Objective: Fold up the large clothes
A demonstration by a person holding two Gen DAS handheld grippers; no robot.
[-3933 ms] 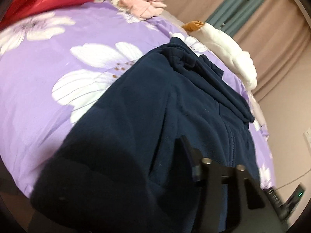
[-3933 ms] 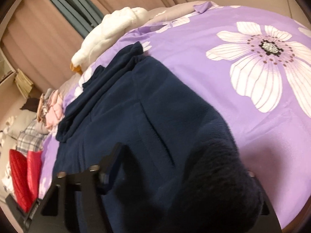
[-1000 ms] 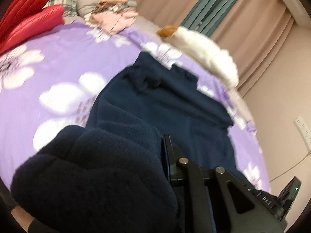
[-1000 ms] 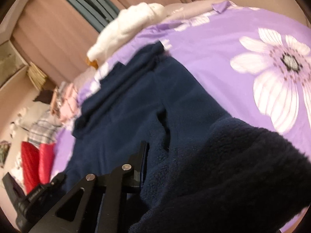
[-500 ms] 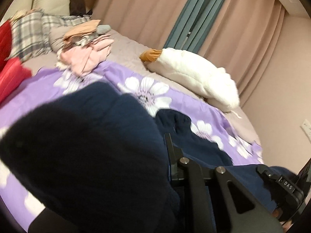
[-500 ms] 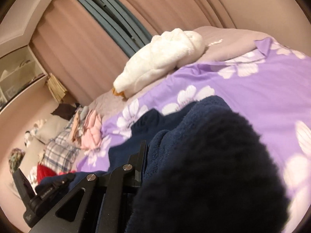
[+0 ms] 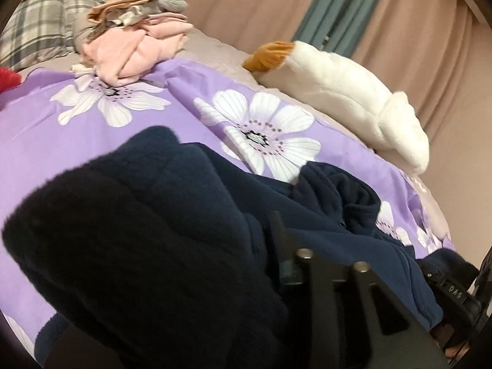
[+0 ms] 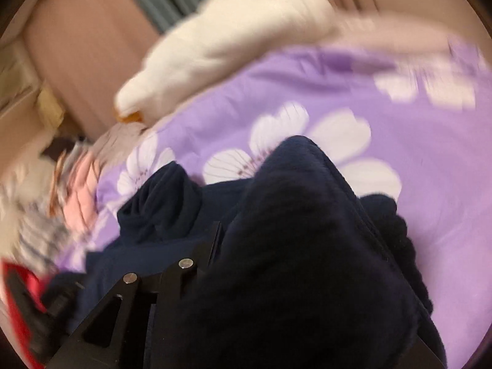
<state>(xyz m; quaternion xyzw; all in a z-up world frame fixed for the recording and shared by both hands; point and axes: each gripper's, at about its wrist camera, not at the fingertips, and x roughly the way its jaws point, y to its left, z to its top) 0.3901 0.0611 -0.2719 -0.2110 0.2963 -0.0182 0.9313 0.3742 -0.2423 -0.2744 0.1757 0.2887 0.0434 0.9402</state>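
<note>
You have the dark navy fleece jacket (image 7: 160,246) bunched up against both tools, and it lies on the purple bedspread with white flowers (image 7: 92,135). In front of your left gripper (image 7: 264,246) the thick fold of fleece hides one finger completely; only the black finger on the gripper's right side shows, pressed against the cloth, so it looks clamped on the hem, though the covered side keeps that a judgement. Your right gripper (image 8: 233,246) mirrors this: its visible finger sits to the left of the fleece bulk (image 8: 307,261), the other finger is buried, and it too appears clenched on the fabric. The right view is smeared, so you seem to be mid-swing.

Holding one corner in each tool makes sense: the lifted bottom edge stays spread between them, so it can come down squarely on the upper part of the jacket. That upper part, with its rumpled collar (image 7: 338,190), lies flat just ahead of both grippers, waiting to receive the fold.

Beyond the collar, farther ahead of you, rests a white plush pillow with an orange end (image 7: 344,92), and ahead to the left of your left gripper sits a pile of pink and beige folded clothes (image 7: 135,40). Keep the fold short of both.
</note>
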